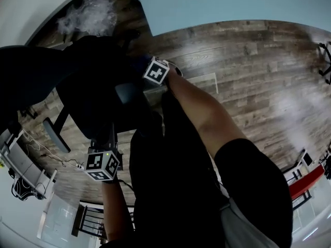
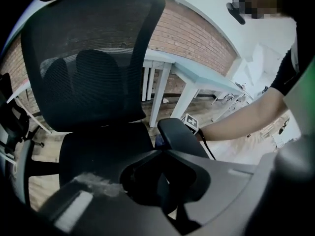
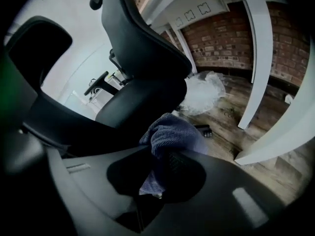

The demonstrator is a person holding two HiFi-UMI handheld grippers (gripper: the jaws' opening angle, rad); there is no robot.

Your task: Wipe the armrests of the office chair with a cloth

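The only print we find is the black-and-white square markers on the cube [image 1: 156, 71] of the right gripper [image 3: 160, 173] and on that of the left gripper [image 2: 162, 195]. They are patterns, not letters.

The right gripper's jaws are pinched on a blue-grey cloth [image 3: 170, 134], which bunches out ahead of them. The cloth is at one armrest [image 2: 182, 137] of the chair [image 1: 88, 97]. In the left gripper view a sliver of blue shows against the side of that pad facing the seat [image 2: 106, 151], and the right gripper's cube sits just behind the pad. The person's arm [image 1: 207, 118] reaches in to it from outside the chair.

The left gripper is at the opposite side of the chair, by the seat's edge. Its jaws look pressed together, dark on dark, and we make out nothing between them.

The chair's mesh back [image 2: 93, 58] stands upright over the seat. Behind the chair stands a pale table [image 1: 217, 4], with its white legs [image 3: 256, 58] near the back and a brick wall [image 3: 221, 38] beyond them. A crumpled clear bag [image 3: 202, 95] lies on the wood floor [image 1: 248, 61] beside the chair, under the table's edge. The widest run of bare floor lies on the armrest side of the chair, away from the table.
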